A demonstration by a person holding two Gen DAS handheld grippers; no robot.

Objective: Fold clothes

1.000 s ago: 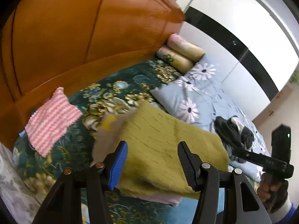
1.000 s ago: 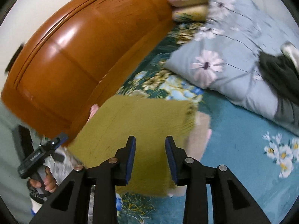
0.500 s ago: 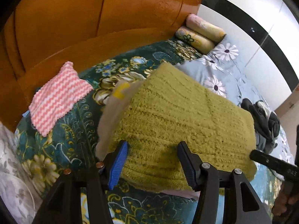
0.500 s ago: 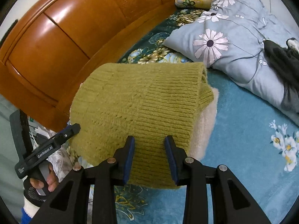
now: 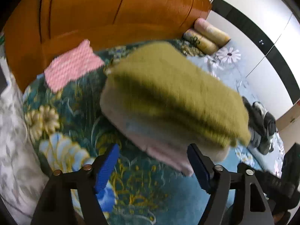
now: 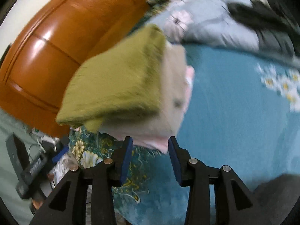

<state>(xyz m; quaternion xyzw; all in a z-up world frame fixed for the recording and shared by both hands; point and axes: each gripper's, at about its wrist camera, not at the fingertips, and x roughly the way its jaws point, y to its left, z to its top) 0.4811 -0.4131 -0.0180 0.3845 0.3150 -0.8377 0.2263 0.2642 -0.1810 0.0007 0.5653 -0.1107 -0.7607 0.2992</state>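
A folded olive-green knitted sweater (image 5: 174, 93) lies on top of a stack, over a beige garment (image 5: 135, 123) and a pink one (image 5: 168, 159), on the floral bedspread (image 5: 71, 123). My left gripper (image 5: 153, 166) stands wide, jaws opening, just short of the stack's near edge with nothing between the blue pads (image 5: 107, 166). In the right wrist view the same sweater (image 6: 116, 82) and beige layer (image 6: 174, 97) show. My right gripper (image 6: 151, 157) has its jaws opening. The pink corner (image 6: 159, 142) reaches the gap at its fingertips, unpressed.
A pink-and-white zigzag cloth (image 5: 72, 65) lies left of the stack, by the wooden headboard (image 5: 112, 9). Two rolled pillows (image 5: 206, 35), a grey floral quilt (image 5: 228, 65) and a heap of dark clothes (image 5: 262, 123) sit to the right. A hand holds the other gripper's handle (image 6: 31, 170).
Both grippers have dropped lower toward the bed, so the stack's side with its beige and pink layers now shows. The left jaws stand much wider, the right slightly wider. The views are blurred.
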